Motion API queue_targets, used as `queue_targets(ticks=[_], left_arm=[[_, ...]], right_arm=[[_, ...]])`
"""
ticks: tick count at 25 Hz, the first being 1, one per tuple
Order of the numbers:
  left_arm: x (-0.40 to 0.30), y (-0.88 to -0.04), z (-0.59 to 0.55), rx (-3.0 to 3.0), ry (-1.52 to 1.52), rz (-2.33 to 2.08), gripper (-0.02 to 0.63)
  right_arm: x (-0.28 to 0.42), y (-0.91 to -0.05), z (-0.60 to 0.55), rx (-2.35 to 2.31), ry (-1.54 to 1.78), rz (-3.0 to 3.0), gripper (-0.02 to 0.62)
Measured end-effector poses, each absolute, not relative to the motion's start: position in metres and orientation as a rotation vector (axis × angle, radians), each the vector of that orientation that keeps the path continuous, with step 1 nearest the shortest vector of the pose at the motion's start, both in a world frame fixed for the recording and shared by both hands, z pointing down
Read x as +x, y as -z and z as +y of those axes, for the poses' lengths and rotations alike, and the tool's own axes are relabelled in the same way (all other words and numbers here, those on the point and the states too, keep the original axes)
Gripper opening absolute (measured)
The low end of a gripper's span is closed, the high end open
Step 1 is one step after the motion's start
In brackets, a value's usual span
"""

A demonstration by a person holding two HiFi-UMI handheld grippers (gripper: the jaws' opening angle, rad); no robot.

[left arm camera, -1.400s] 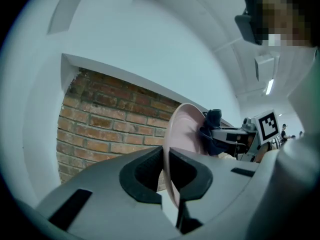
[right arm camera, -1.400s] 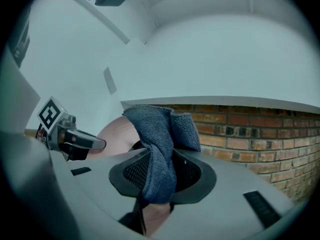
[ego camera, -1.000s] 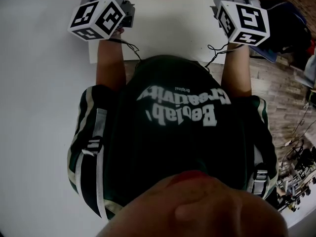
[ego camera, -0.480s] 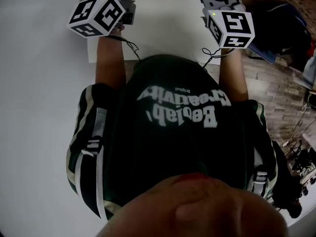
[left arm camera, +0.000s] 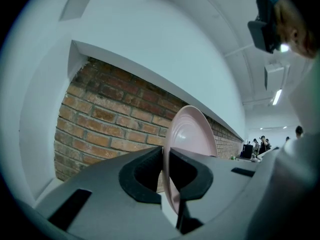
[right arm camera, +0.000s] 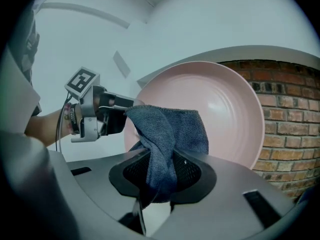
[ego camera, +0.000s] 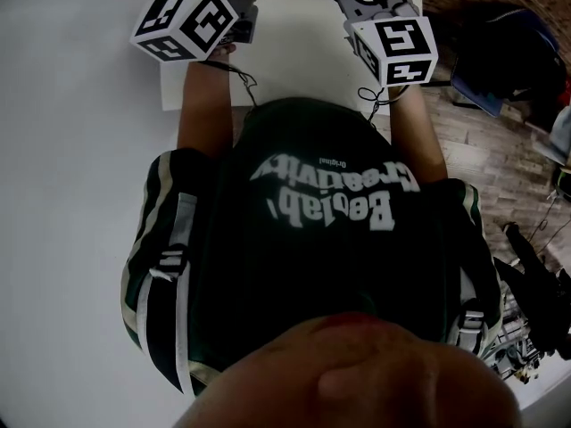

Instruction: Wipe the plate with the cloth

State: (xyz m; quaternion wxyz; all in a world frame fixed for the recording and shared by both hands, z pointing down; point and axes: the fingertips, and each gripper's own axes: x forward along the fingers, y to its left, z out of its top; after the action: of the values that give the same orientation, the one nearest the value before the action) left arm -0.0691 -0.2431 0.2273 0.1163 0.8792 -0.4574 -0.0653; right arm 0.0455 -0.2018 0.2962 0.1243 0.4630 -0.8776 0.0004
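A pale pink plate [right arm camera: 225,109] is held up on edge in the air. My left gripper [left arm camera: 165,176] is shut on the plate's rim [left arm camera: 187,134], which I see edge-on in the left gripper view. My right gripper [right arm camera: 161,176] is shut on a dark blue cloth [right arm camera: 167,134], whose bunched top lies against the plate's inner face. In the right gripper view the left gripper [right arm camera: 100,115] shows clamped at the plate's left edge. In the head view both marker cubes [ego camera: 192,20] [ego camera: 394,50] sit at the top, and the plate is mostly cut off.
A white table [ego camera: 294,38] lies under the grippers. A brick wall [left arm camera: 105,119] stands behind the plate. The person's dark shirt [ego camera: 321,239] fills the middle of the head view. Dark bags [ego camera: 500,52] and cables lie on the floor at the right.
The right gripper's cube has moved left and up toward the plate. The left cube shifted slightly right. The plate has slid further out of the head view's top edge.
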Motion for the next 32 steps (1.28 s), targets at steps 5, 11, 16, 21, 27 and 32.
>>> queue_targets(ticks=[5,11,16,21,27,32], left_arm=[[-0.057,-0.232,-0.239,2.584,0.174,-1.319,0.018],[-0.042,-0.245,-0.232,2.587,0.155,-1.273,0.018],[-0.033,-0.249,-0.229,2.597,0.137,-1.235,0.018],[-0.028,-0.251,-0.225,2.599,0.117,-1.213,0.018],[-0.028,-0.261,-0.222,2.592,0.106,-1.206,0.017],[-0.031,-0.259,-0.221,2.594,0.102,-1.211,0.017]], right_arm=[[0.026,-0.303,-0.198,1.28,0.001,-2.576,0.1],[0.017,-0.298,-0.196,1.252,0.034,-2.605,0.1],[0.02,-0.275,-0.201,1.308,0.097,-2.625,0.1],[0.025,-0.249,-0.207,1.369,0.158,-2.625,0.1],[0.042,-0.23,-0.218,1.479,0.195,-2.6,0.1],[0.068,-0.221,-0.224,1.583,0.188,-2.559,0.101]])
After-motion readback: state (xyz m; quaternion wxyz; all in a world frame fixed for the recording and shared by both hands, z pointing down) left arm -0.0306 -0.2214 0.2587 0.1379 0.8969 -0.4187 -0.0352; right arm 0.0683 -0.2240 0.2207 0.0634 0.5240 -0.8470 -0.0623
